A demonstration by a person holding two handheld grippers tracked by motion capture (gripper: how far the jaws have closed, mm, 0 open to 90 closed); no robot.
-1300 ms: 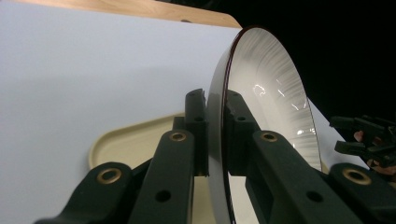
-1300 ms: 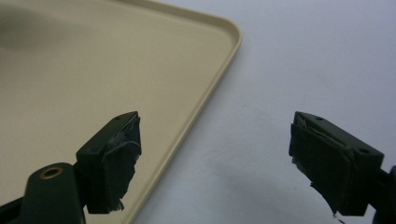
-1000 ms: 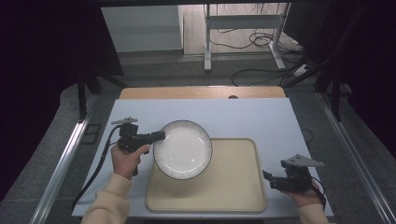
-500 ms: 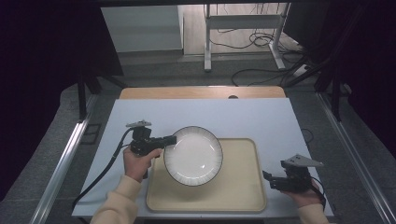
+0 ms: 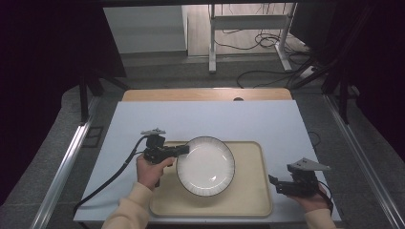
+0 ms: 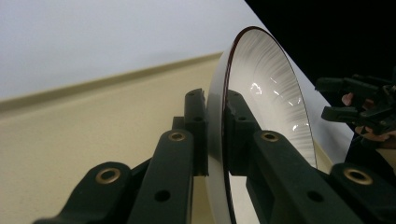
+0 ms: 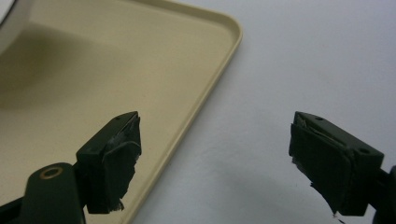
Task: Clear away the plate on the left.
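Nearest the person, the right gripper (image 5: pixel 273 181) waits at the right edge of the shallow beige plastic tray (image 5: pixel 253 198), jaws spread and empty. Farther in, the left gripper (image 5: pixel 184 150) pinches the rim of the round white ceramic plate with a dark edge (image 5: pixel 205 166) above the tray. Lowering it level and centred, judged from here, should avoid clipping the tray lip.

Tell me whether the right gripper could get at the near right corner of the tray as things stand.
Probably yes. The right gripper hangs open just beside the tray, its jaws straddling the tray's edge in the right gripper view. The plate, held by the left gripper, sits farther left, so nothing visible blocks the way.
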